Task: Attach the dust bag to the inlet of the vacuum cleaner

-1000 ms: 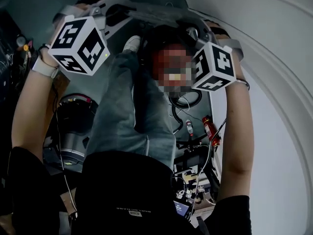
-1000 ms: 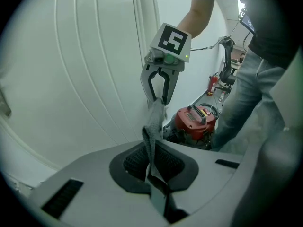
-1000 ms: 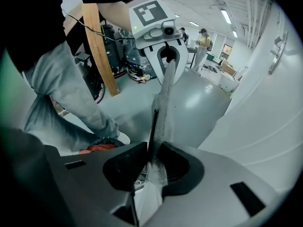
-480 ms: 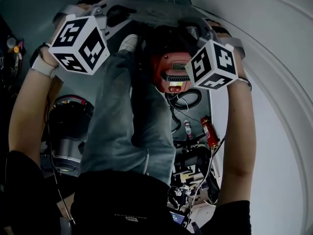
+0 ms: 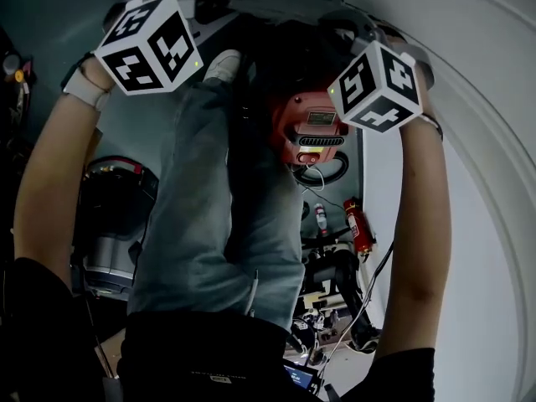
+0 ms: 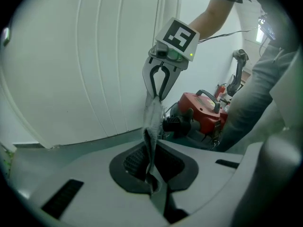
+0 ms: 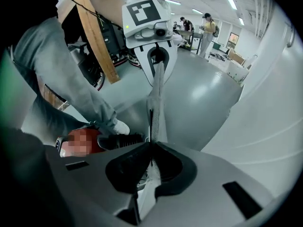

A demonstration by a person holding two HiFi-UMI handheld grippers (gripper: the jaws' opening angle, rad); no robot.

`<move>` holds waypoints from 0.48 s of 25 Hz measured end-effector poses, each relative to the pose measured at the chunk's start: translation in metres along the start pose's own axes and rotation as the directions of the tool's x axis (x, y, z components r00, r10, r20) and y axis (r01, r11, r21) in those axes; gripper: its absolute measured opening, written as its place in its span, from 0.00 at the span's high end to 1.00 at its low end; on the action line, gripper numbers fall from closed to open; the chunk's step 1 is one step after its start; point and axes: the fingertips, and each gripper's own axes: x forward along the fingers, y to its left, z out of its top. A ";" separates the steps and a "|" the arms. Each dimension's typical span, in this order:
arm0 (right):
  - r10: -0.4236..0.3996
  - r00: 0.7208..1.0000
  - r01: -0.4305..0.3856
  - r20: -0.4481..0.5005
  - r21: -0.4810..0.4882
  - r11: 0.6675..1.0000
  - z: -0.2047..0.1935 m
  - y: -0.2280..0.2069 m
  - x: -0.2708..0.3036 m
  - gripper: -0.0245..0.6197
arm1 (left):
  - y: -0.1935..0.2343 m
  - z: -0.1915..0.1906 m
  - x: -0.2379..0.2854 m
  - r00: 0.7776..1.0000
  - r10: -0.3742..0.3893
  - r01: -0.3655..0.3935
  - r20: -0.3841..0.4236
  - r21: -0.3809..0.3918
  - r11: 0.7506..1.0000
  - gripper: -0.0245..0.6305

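**Dust bag (image 6: 152, 122) pinched at both ends, over the vacuum cleaner (image 6: 204, 111)**

Change since the earlier frame: in the head view both marker cubes, left (image 5: 151, 44) and right (image 5: 378, 86), sit higher in the picture. More of the vacuum cleaner's red body shows beneath the right one.

Head view. The vacuum cleaner lies between the person's trouser leg (image 5: 209, 208) and right forearm, just below the right cube. The bag can hardly be made out here.

Left gripper view. The left gripper (image 6: 154, 190) is clenched on the near end of the bag. The thin grey sheet runs edge-on, up and away, to the right gripper (image 6: 158, 94), which is clenched on the far end. The vacuum cleaner lies beyond the bag, to its right. A black fitting (image 6: 176, 125) on its near side, possibly the inlet, appears just beside the sheet.

Right gripper view. The same bag is seen from the other end, drawn taut over the grey floor (image 7: 203, 93). The vacuum cleaner is low at left, partly masked.

Judgement. The bag's long axis runs gripper to gripper. The inlet appears to lie below it, with the right hand nearer.
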 end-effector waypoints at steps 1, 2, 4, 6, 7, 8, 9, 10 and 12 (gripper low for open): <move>0.007 1.000 -0.007 -0.005 -0.002 1.000 -0.001 0.001 0.006 0.88 | -0.002 -0.005 0.004 1.000 -0.005 0.005 0.001 -0.018 1.000 0.93; 0.016 1.000 -0.016 -0.010 -0.002 1.000 -0.002 0.003 0.012 0.88 | -0.004 -0.010 0.009 1.000 -0.010 0.010 0.001 -0.036 0.999 0.93; 0.034 0.999 -0.034 -0.018 -0.006 0.999 -0.005 0.008 0.022 0.89 | -0.009 -0.019 0.019 1.000 -0.021 0.020 -0.003 -0.066 0.998 0.93; 0.050 0.998 -0.050 -0.029 -0.011 0.999 -0.010 0.014 0.032 0.89 | -0.014 -0.027 0.030 0.999 -0.032 0.031 -0.009 -0.090 0.995 0.93; 0.058 0.998 -0.058 -0.035 -0.013 0.998 -0.012 0.018 0.037 0.89 | -0.017 -0.031 0.035 0.999 -0.039 0.038 -0.011 -0.100 0.994 0.93; 0.066 0.997 -0.066 -0.040 -0.013 0.998 -0.014 0.021 0.041 0.89 | -0.021 -0.034 0.040 0.999 -0.046 0.044 -0.013 -0.109 0.993 0.93; 0.072 0.996 -0.073 -0.044 -0.014 0.997 -0.016 0.025 0.044 0.89 | -0.025 -0.037 0.044 0.998 -0.053 0.051 -0.015 -0.117 0.992 0.93; 0.076 0.996 -0.077 -0.047 -0.018 0.997 -0.018 0.028 0.047 0.89 | -0.029 -0.039 0.048 0.998 -0.059 0.057 -0.016 -0.123 0.991 0.93; 0.070 0.997 -0.071 -0.045 -0.031 0.997 -0.021 0.032 0.053 0.89 | -0.036 -0.043 0.053 0.998 -0.067 0.064 -0.017 -0.133 0.989 0.93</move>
